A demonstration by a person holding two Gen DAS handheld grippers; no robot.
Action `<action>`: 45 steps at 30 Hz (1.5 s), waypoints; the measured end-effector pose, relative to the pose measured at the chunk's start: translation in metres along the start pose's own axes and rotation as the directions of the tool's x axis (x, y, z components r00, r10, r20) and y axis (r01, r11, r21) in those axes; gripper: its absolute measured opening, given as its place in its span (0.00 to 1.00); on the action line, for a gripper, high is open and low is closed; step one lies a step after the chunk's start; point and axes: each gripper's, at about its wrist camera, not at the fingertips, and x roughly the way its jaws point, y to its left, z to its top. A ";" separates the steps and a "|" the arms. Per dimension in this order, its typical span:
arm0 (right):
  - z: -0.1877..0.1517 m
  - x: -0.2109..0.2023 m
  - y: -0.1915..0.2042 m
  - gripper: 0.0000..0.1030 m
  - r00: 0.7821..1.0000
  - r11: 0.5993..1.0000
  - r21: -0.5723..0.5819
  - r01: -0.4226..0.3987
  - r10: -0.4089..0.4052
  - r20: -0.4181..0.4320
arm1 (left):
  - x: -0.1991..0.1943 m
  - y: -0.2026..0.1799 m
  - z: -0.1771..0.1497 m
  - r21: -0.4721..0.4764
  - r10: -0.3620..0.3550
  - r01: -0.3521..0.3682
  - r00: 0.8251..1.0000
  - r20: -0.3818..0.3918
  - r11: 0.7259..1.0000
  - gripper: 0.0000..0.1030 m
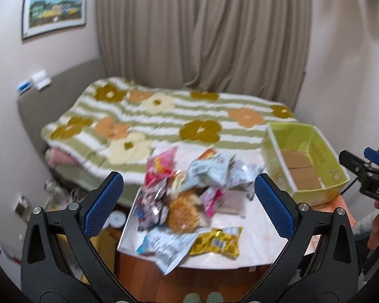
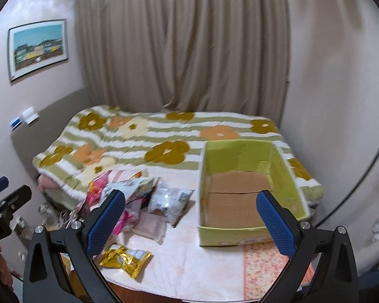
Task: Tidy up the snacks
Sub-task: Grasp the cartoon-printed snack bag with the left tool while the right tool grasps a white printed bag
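While both gape wide, left hand-held gripper and right hand-held gripper hold nothing.

Legible text: the letters "DAS" in white on the black body of the right gripper, seen at the right edge of the left wrist view; the remainder of the word is cut off. Print on the snack bags and on the outer wall of the green box is blurred and unreadable.
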 end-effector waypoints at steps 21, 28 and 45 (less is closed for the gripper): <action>-0.017 0.194 0.082 1.00 0.881 0.947 0.159 -0.280 0.320 -0.349 | 0.185 0.090 -0.065 -0.166 -0.099 0.036 0.914 -0.394 0.985 1.00; -0.027 0.245 0.099 1.00 0.834 0.937 0.226 -0.266 0.341 -0.434 | 0.240 0.095 -0.078 -0.172 -0.148 0.073 0.866 -0.478 0.982 0.96; -0.028 0.295 0.117 1.00 0.793 0.923 0.309 -0.230 0.362 -0.490 | 0.277 0.117 -0.084 -0.218 -0.220 0.119 0.817 -0.533 0.969 0.59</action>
